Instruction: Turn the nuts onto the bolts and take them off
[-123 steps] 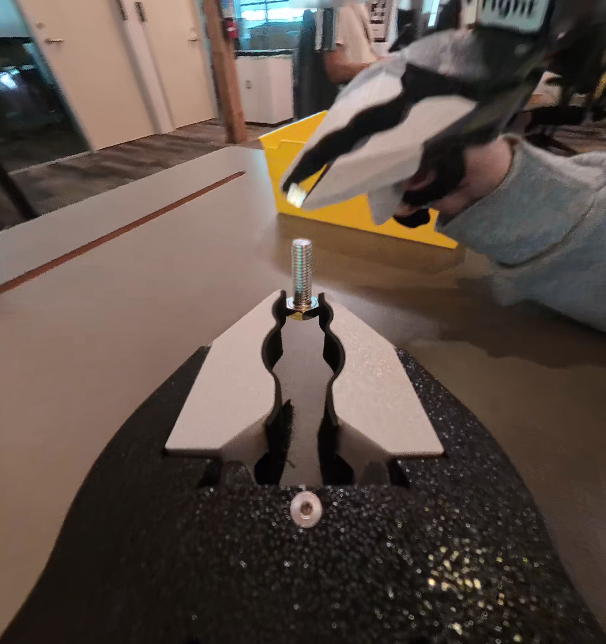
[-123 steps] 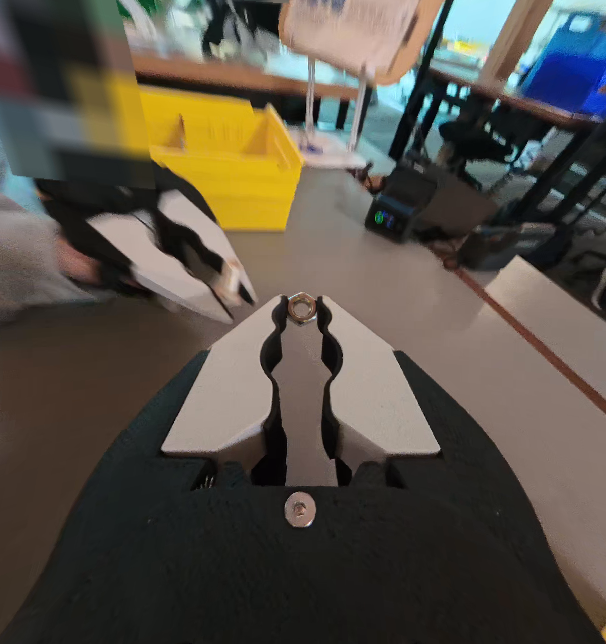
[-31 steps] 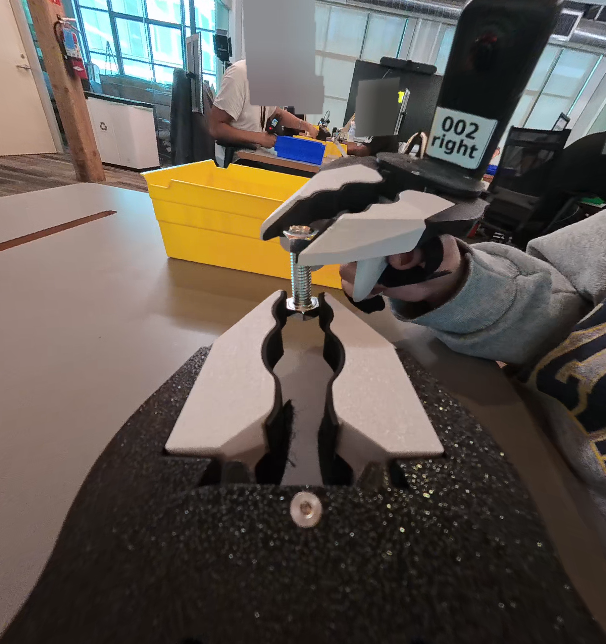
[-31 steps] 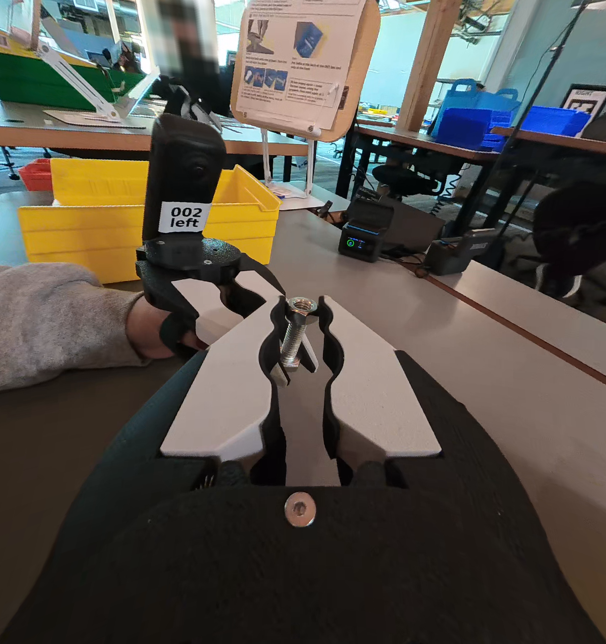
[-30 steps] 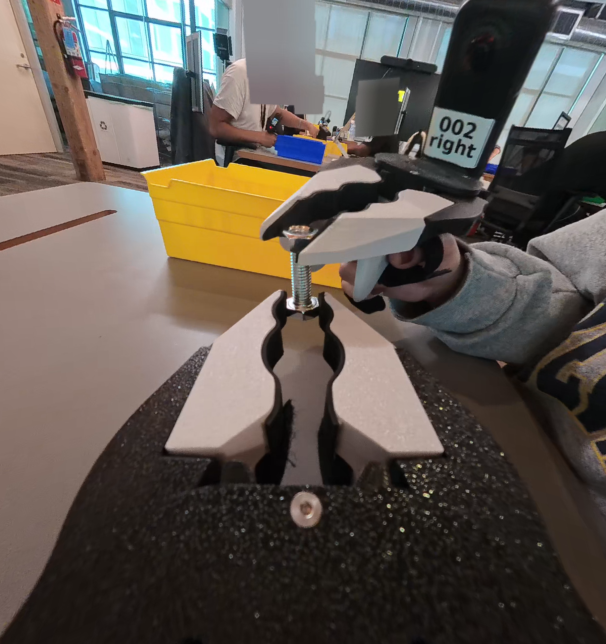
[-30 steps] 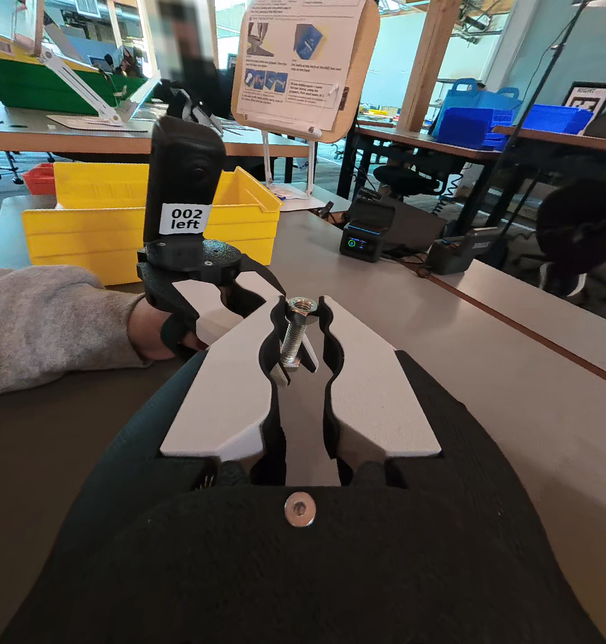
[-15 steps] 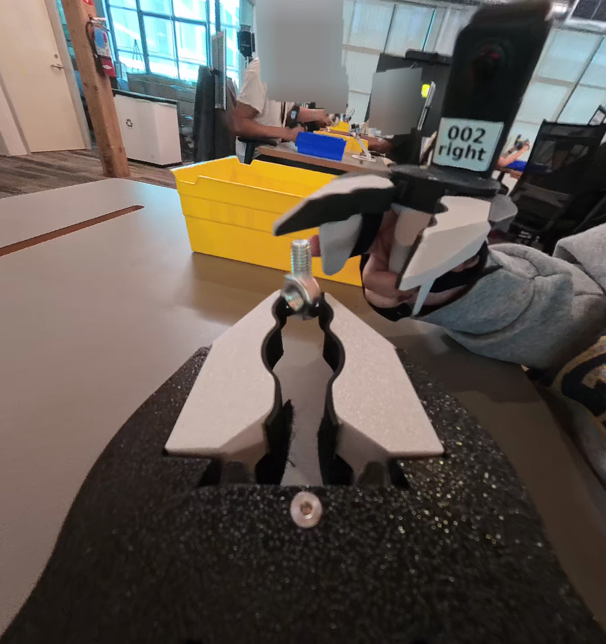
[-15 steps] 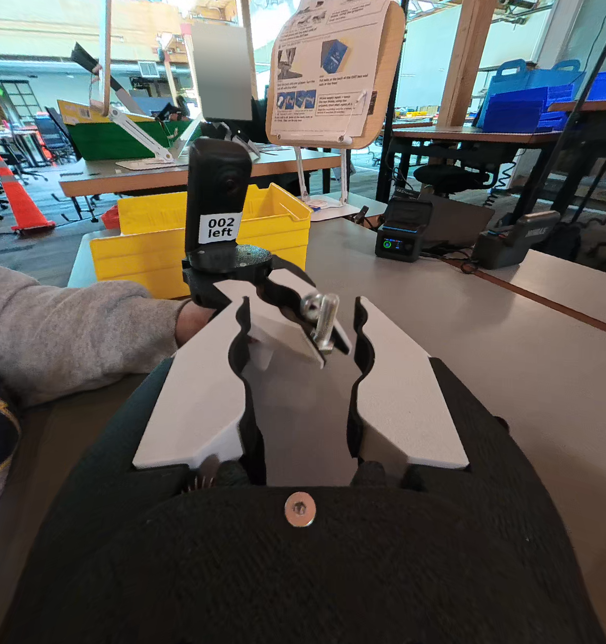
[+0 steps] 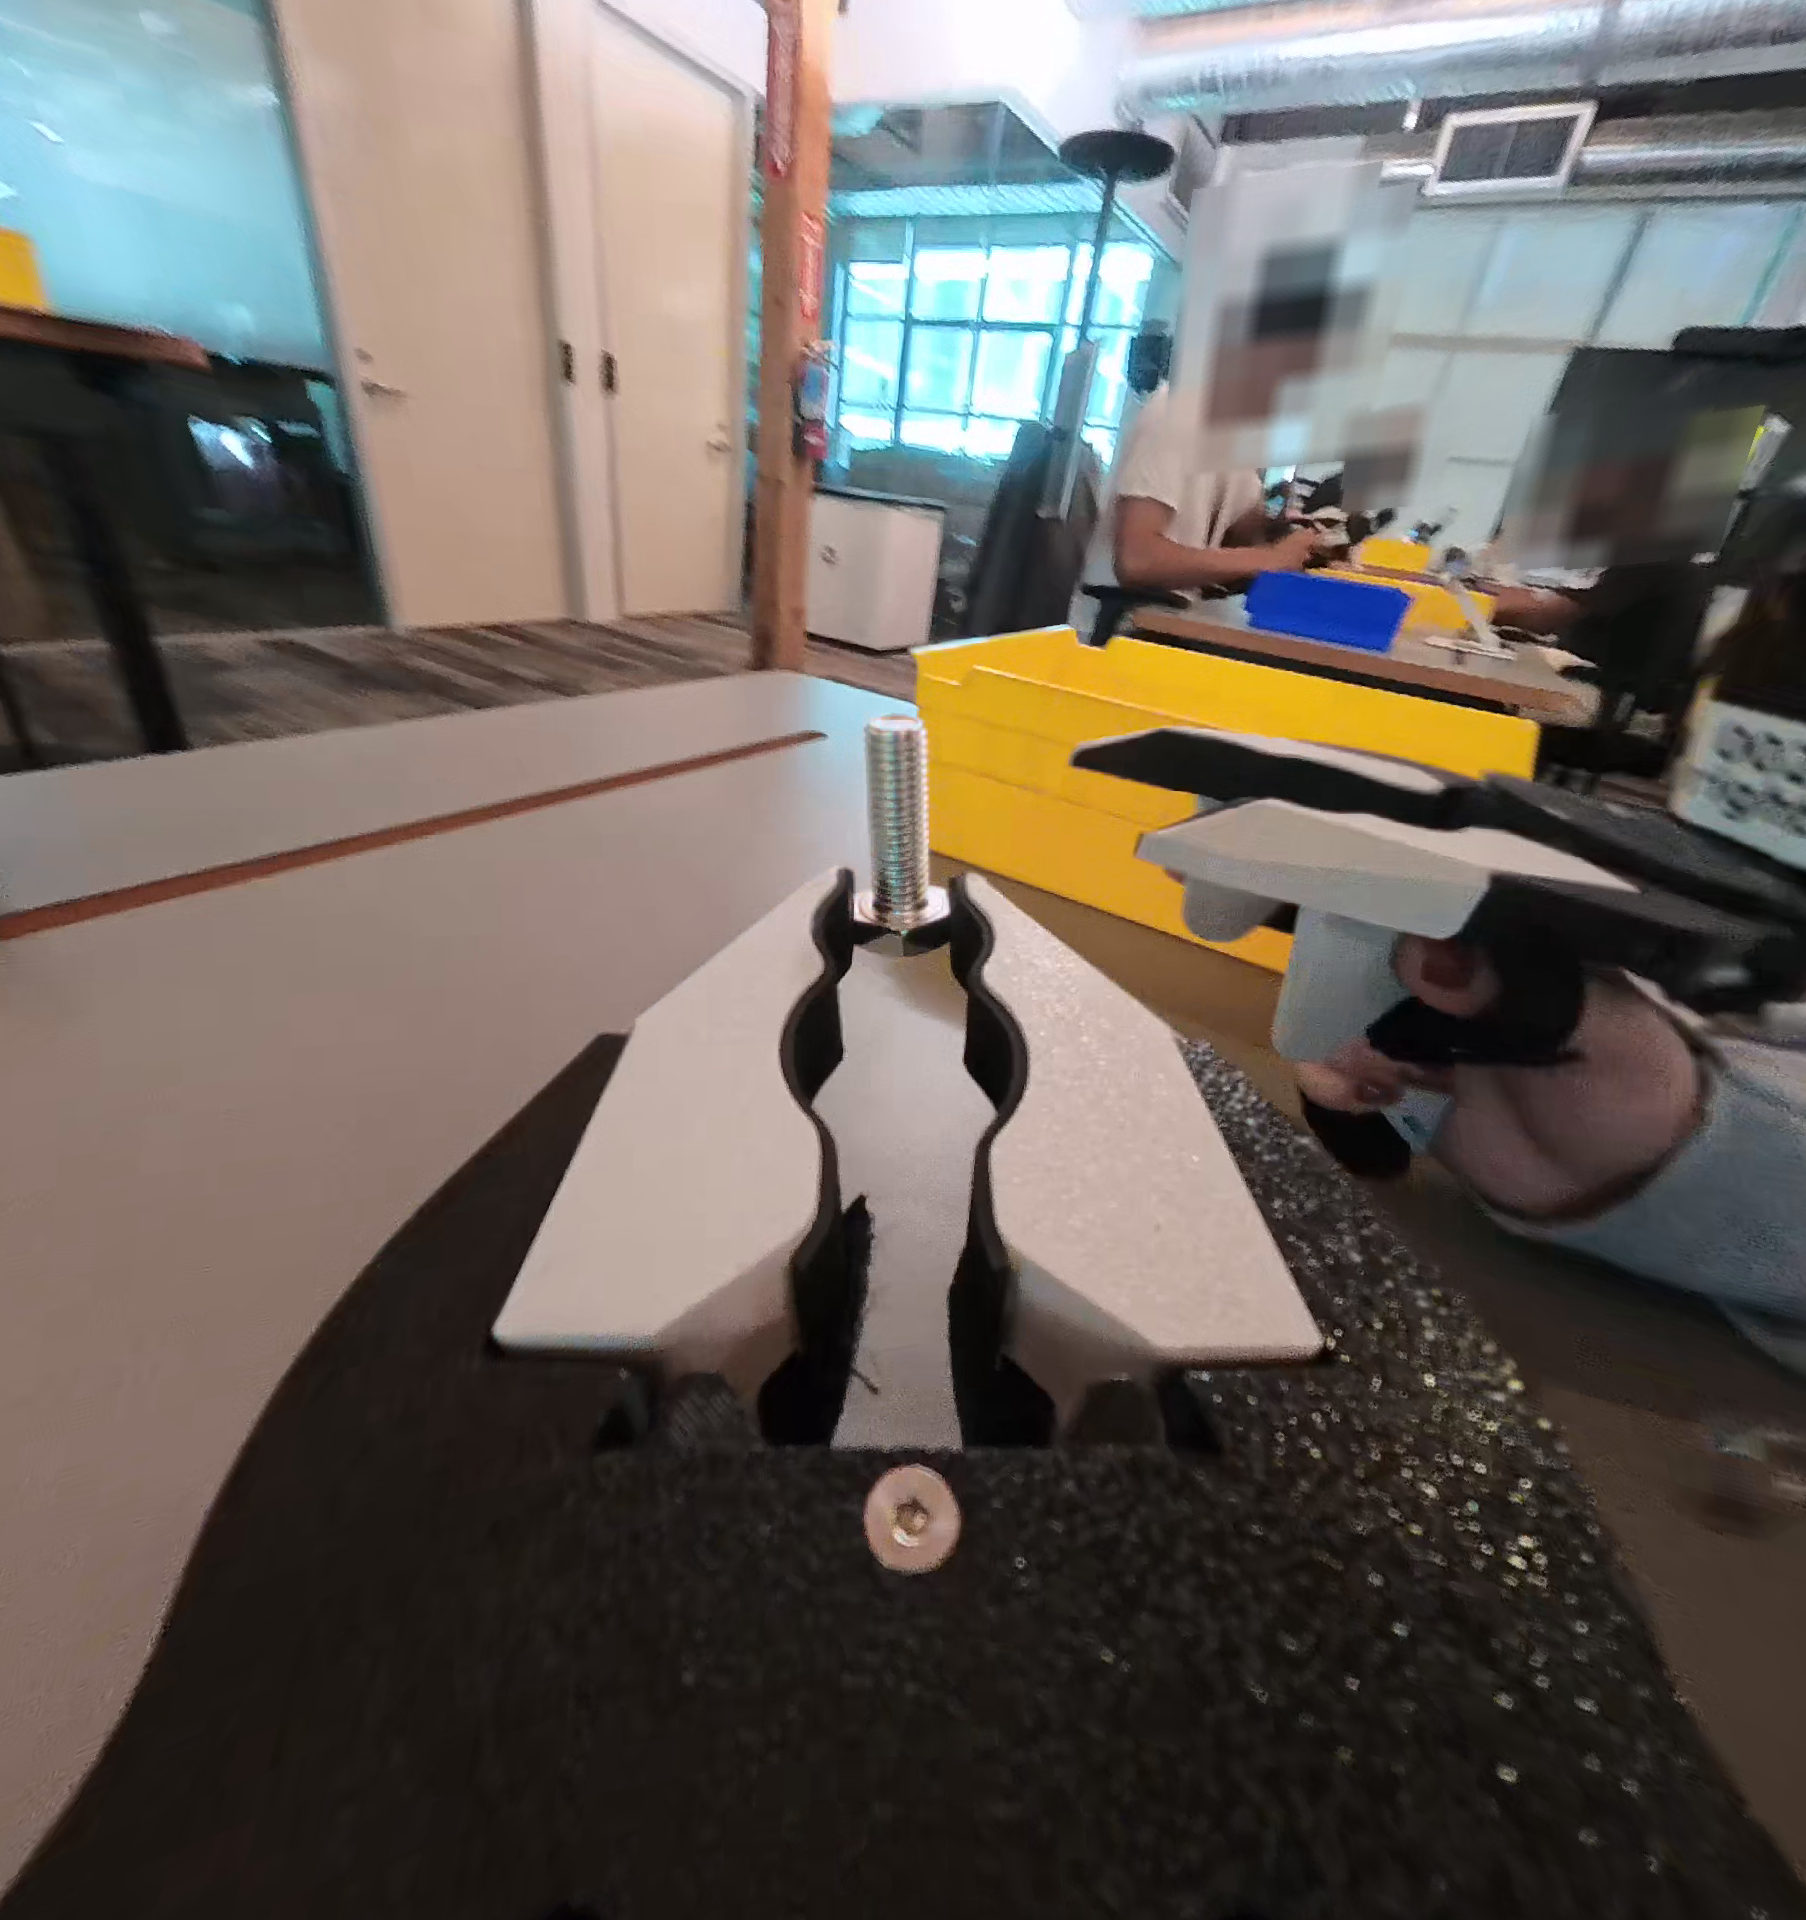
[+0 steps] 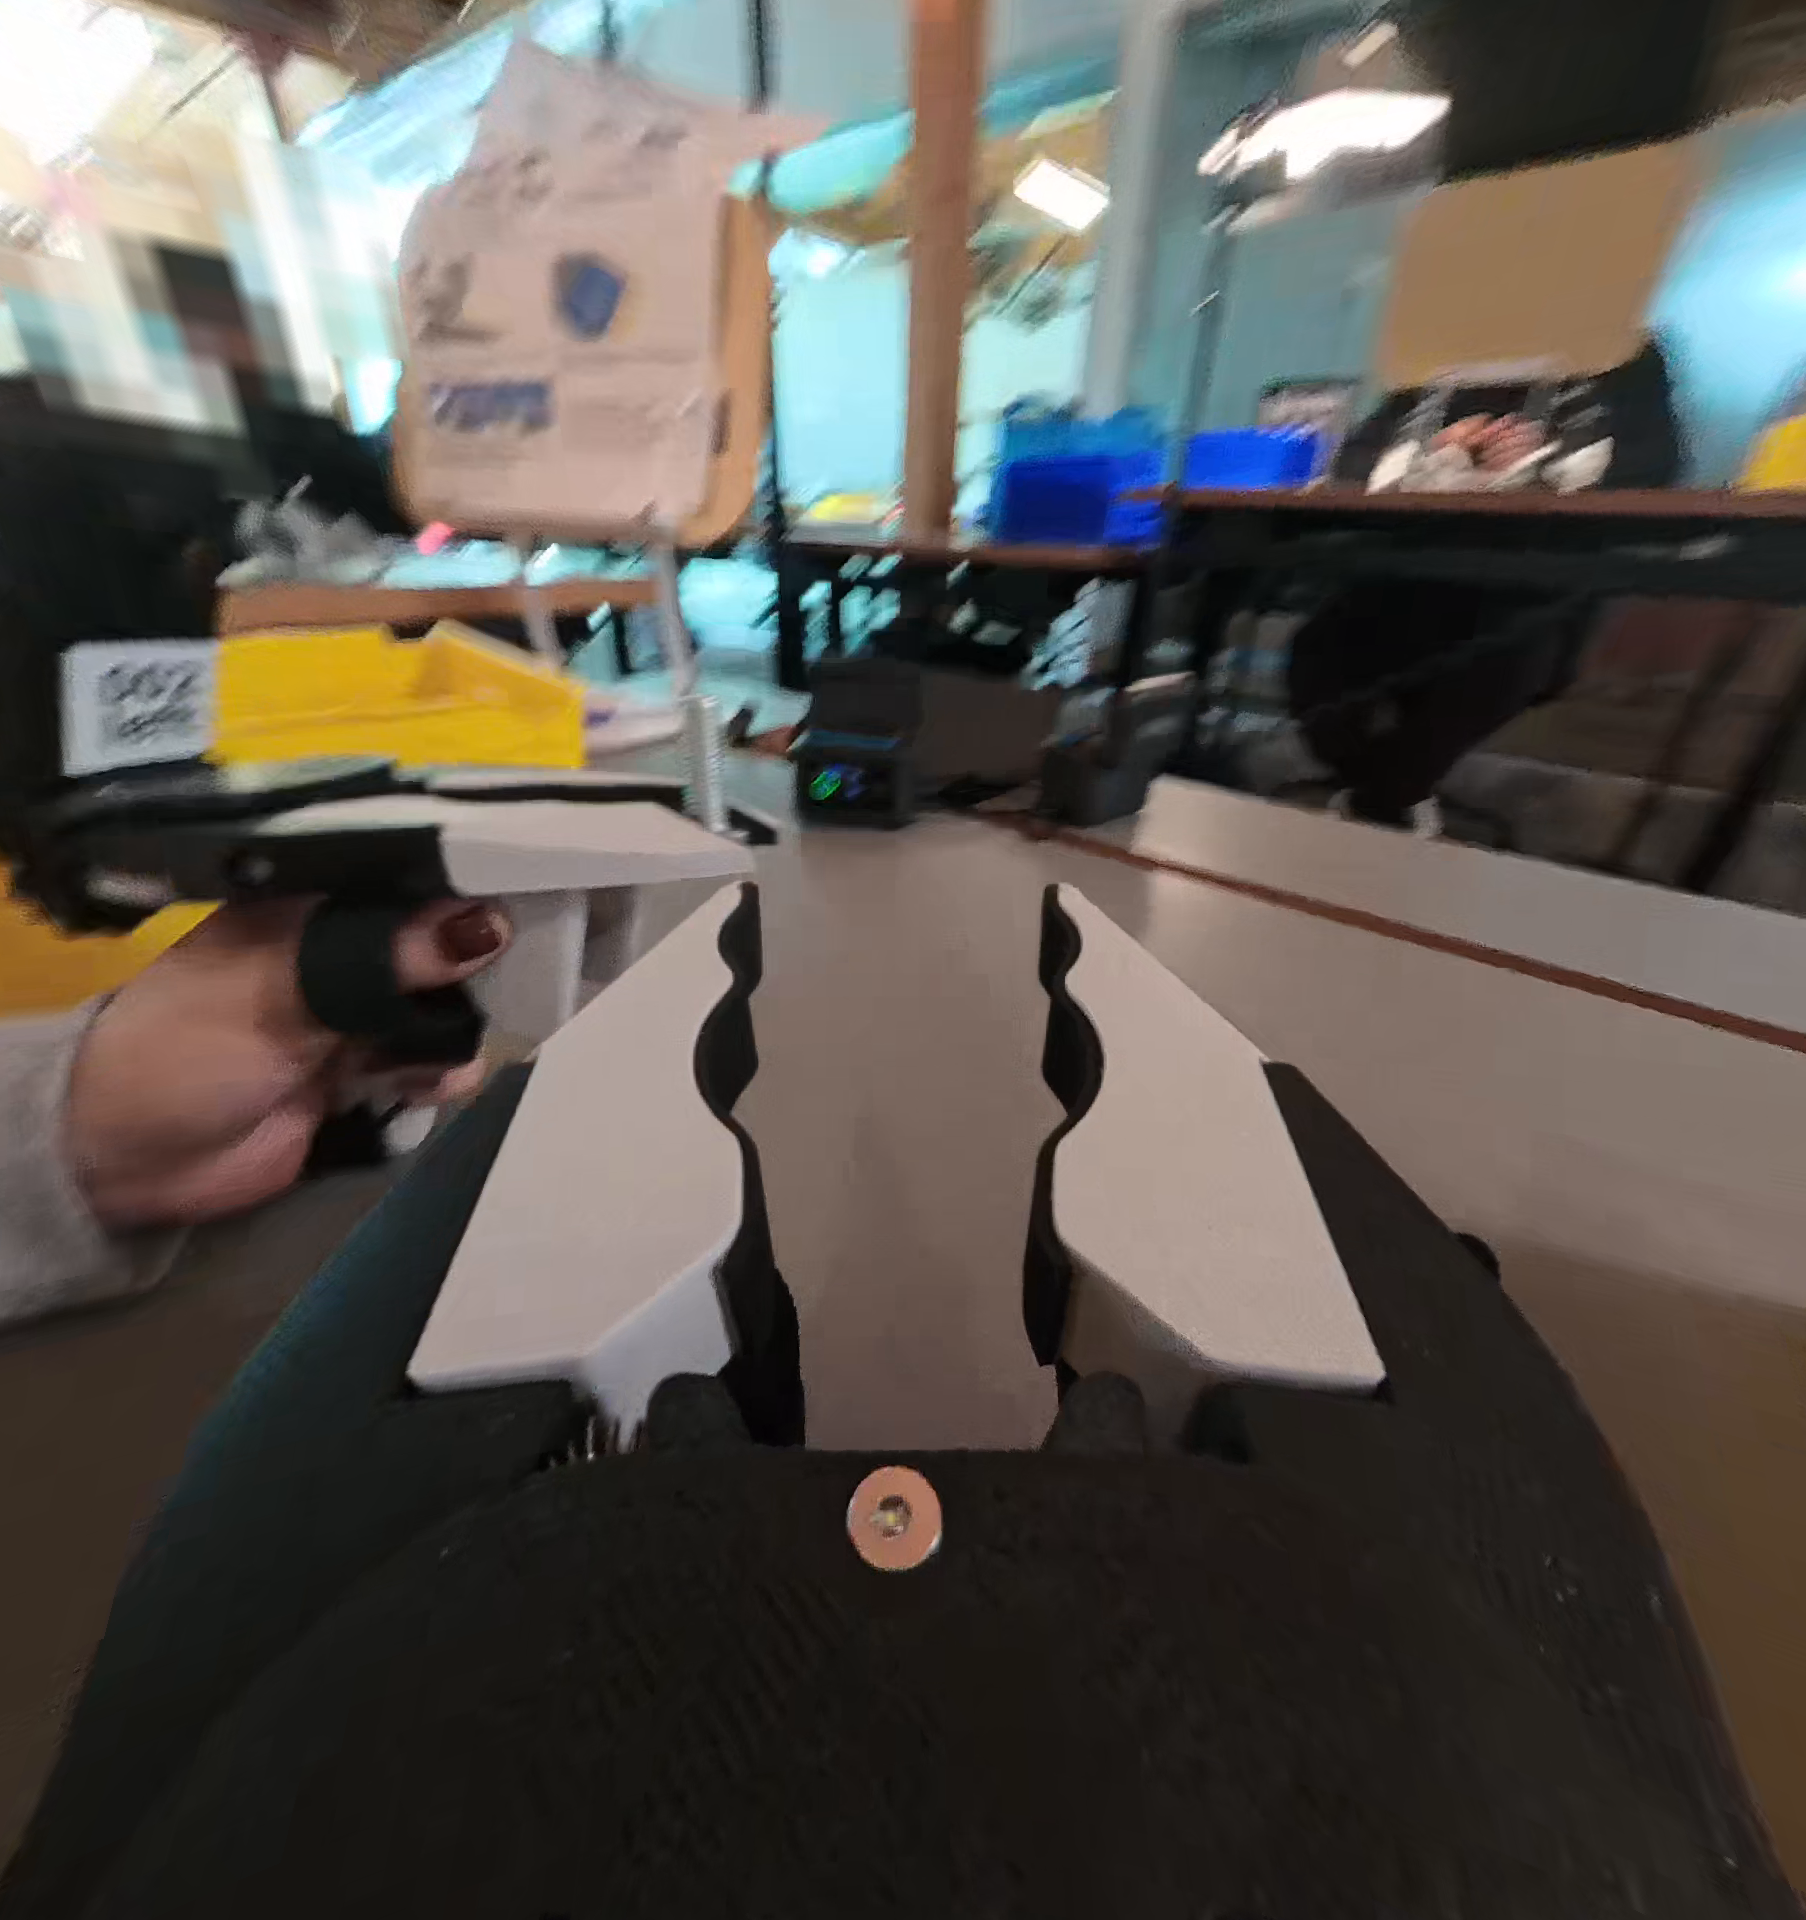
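Note:
My left gripper (image 9: pixel 901 914) is shut on the hex head of a silver bolt (image 9: pixel 897 810), which stands upright with its bare thread pointing up. No nut shows on the thread. My right gripper (image 10: pixel 897 914) is open and empty. In the left wrist view the right gripper (image 9: pixel 1112 805) hovers level to the right of the bolt, a short gap away. In the right wrist view the left gripper (image 10: pixel 743 831) reaches in from the left with the blurred bolt (image 10: pixel 707 753) above its tips. A small blurred shiny thing (image 9: pixel 1751 1455) lies on the table; I cannot tell what it is.
A yellow bin (image 9: pixel 1190 707) stands on the grey table (image 9: pixel 255 1039) behind both grippers; it also shows in the right wrist view (image 10: pixel 400 707). A small black device (image 10: pixel 857 790) and a sign on a stand (image 10: pixel 566 343) are at the far side. People sit at desks beyond.
One second ago the right gripper held the nut on top of the bolt. It has since opened, lost the nut and drawn back to the right. The bolt tilted briefly and stands upright again.

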A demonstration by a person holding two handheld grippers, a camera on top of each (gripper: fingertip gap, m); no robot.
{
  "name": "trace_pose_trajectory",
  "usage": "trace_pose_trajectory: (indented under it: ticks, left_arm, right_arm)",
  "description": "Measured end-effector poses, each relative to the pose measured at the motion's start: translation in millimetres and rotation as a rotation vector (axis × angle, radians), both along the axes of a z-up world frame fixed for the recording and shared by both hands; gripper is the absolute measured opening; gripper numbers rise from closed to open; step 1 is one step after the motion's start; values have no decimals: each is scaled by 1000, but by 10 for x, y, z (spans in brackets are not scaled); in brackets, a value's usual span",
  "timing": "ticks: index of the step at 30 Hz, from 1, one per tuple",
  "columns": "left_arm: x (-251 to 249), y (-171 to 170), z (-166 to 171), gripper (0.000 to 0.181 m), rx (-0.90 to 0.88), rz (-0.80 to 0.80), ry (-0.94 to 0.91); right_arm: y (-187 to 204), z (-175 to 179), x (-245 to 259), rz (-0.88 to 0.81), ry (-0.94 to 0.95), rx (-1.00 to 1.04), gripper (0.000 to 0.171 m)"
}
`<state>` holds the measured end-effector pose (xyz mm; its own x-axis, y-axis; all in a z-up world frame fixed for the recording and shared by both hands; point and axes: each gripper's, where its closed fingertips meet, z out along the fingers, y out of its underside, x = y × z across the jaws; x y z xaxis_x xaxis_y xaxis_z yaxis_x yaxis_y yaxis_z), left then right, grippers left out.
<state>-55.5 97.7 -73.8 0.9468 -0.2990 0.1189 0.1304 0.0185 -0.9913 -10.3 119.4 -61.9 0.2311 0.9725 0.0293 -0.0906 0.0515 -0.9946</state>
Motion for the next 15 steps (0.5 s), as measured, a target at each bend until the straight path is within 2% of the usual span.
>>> trace_pose_trajectory:
  ticks: [2,5,15]
  left_arm:
    - [-4,-19,28,16,29,28,36]
    - [34,-17,19,16,28,29,73]
    - [84,-31,21,16,36,-5,85]
  right_arm:
    - [-12,51,49,-110,59,125,47]
    - [-85,12,-32,-177,-21,348,41]
    - [-191,-30,-115,-110,-42,375,35]
